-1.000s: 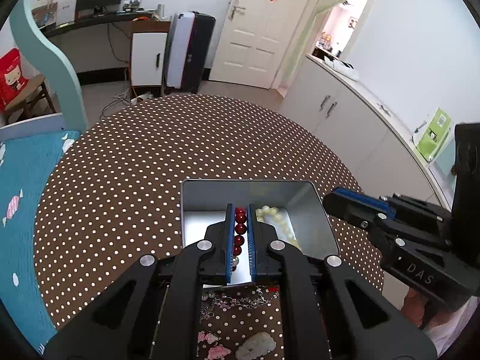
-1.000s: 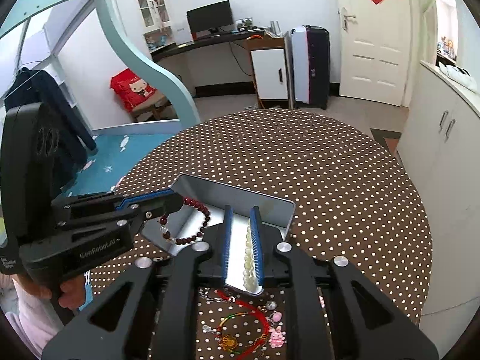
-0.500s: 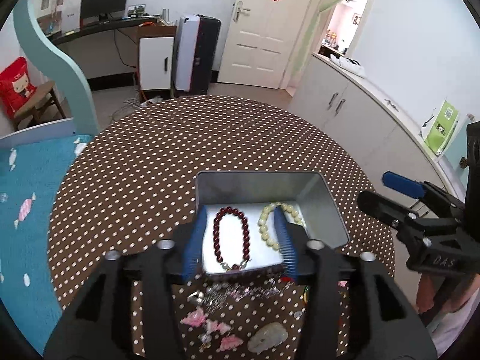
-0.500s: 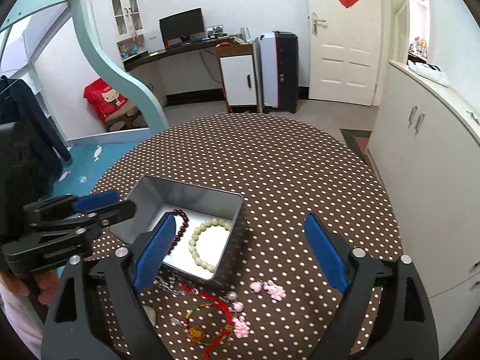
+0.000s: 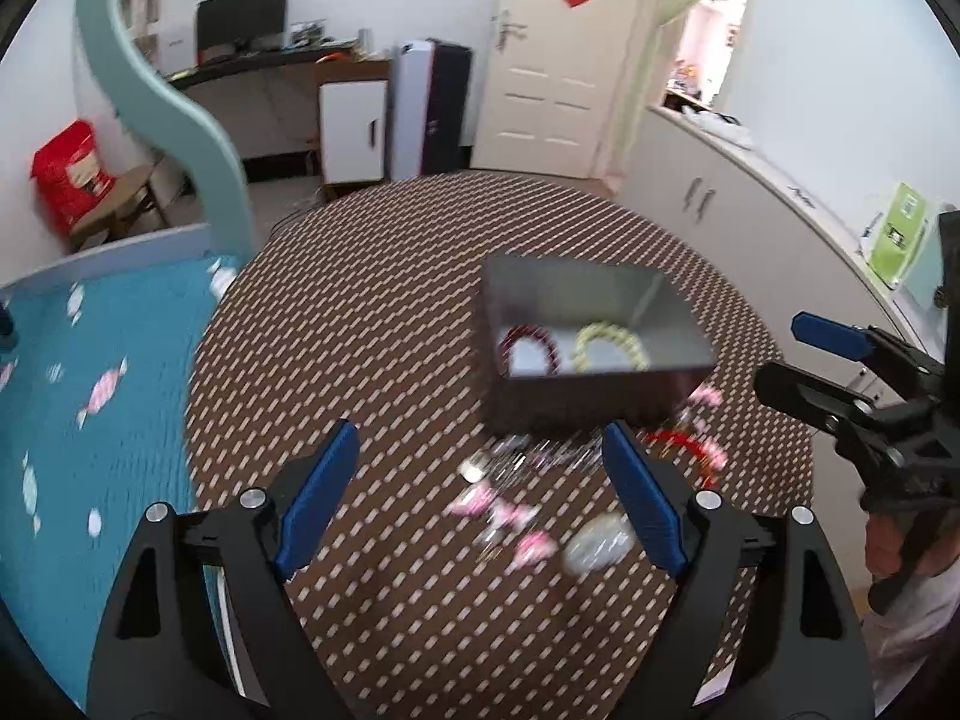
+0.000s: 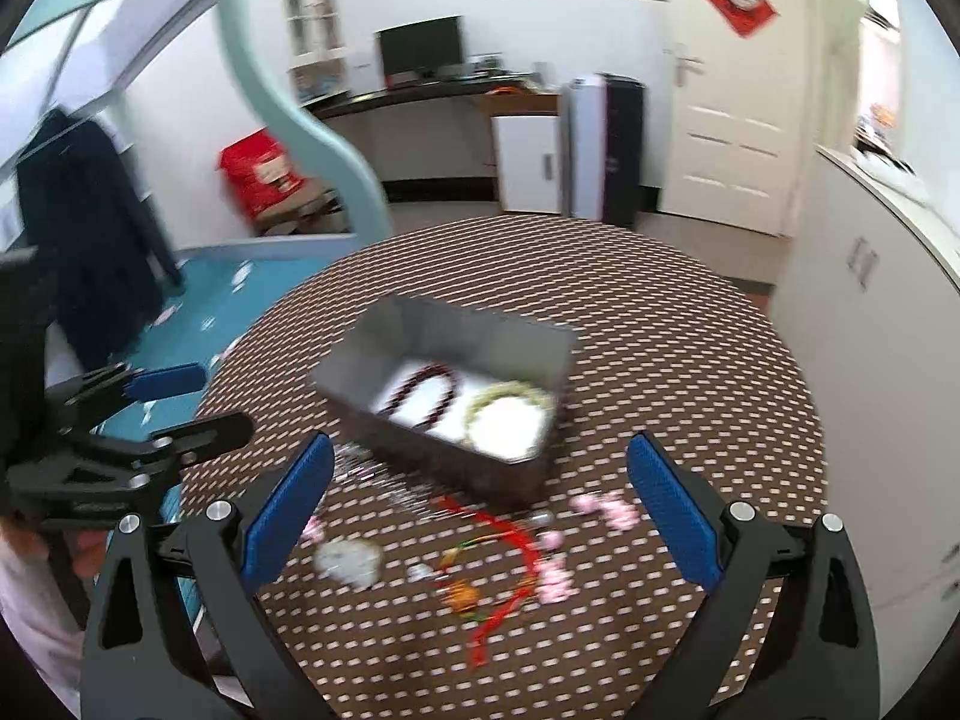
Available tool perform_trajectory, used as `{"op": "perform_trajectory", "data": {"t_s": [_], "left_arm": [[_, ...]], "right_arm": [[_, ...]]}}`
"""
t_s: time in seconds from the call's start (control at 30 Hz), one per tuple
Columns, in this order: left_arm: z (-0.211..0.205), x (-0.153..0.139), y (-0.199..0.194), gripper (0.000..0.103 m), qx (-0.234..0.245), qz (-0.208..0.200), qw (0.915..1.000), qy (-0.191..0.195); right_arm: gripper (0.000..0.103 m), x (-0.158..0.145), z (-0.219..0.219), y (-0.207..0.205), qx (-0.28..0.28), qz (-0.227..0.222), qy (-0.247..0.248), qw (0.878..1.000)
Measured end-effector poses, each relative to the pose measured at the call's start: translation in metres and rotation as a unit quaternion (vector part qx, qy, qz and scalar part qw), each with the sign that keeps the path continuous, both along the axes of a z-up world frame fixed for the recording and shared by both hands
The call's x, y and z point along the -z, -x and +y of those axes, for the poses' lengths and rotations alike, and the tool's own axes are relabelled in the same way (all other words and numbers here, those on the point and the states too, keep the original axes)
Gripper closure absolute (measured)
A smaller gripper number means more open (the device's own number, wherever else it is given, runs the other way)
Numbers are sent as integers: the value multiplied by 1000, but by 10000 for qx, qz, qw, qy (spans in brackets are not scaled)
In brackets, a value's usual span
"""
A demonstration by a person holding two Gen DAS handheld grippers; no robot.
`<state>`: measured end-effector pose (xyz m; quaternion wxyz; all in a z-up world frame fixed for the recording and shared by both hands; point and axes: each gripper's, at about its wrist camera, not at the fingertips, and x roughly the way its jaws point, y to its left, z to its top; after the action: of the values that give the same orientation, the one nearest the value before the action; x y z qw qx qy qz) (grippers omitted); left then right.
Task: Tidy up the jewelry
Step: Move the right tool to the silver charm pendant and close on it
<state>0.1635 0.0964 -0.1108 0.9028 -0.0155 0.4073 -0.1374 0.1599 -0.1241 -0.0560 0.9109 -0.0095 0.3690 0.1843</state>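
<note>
A grey metal box (image 5: 576, 393) (image 6: 432, 450) stands on the dotted round table (image 5: 372, 324). Inside lie a dark red bead bracelet (image 5: 534, 343) (image 6: 423, 390) and a pale yellow bead bracelet (image 5: 609, 343) (image 6: 510, 399). In front of the box lie a silver chain (image 5: 528, 456), pink charms (image 5: 504, 516), a pale stone pendant (image 5: 597, 543) (image 6: 348, 558) and a red cord bracelet (image 6: 510, 570). My left gripper (image 5: 480, 498) is open and empty, held back from the box. My right gripper (image 6: 480, 504) is open and empty above the loose jewelry.
A blue bed (image 5: 78, 420) lies left of the table. White cabinets (image 5: 750, 210) run along the right wall. The right gripper shows at the right edge of the left wrist view (image 5: 840, 372); the left gripper shows at the left of the right wrist view (image 6: 138, 414).
Both grippers opened and let the red and yellow bracelets go into the box. Both then pulled back and up from the box; the views are blurred by motion.
</note>
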Motion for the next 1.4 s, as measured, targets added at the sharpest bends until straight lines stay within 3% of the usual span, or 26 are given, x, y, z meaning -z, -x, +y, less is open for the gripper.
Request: {"op": "perform_trajectory", "data": {"t_s": [0.13,0.27,0.53,0.83,0.97,1.2,1.23,1.27,1.4], "left_arm": [[20,11,12,19,-274,188,9994,10],[37,20,23,19,-385,317,9986,148],[46,26,32,19,-375,411,9981,248],[42,40,24,19,-336,637,9969,310],[36,46,18,19,-257,724,9964,356],[29,49,14,19,-137,768,9962,386],[27,50,13,19,-92,782,9961,391],[26,50,13,19,-66,792,9961,394],[19,56,8,19,-39,922,9950,379]], "right_arm": [[11,10,37,8,-621,83,71,9980],[38,34,69,3,-1023,503,238,9932],[62,66,105,-5,-1408,1009,453,9838],[71,78,110,-18,-1338,1100,642,9828],[85,77,111,-21,-1454,1124,502,9817],[86,77,101,-23,-1391,1235,310,9820],[89,76,98,-22,-1392,1246,258,9821],[99,74,94,-22,-1388,1249,176,9823],[101,68,81,-19,-1296,1199,77,9843]]}}
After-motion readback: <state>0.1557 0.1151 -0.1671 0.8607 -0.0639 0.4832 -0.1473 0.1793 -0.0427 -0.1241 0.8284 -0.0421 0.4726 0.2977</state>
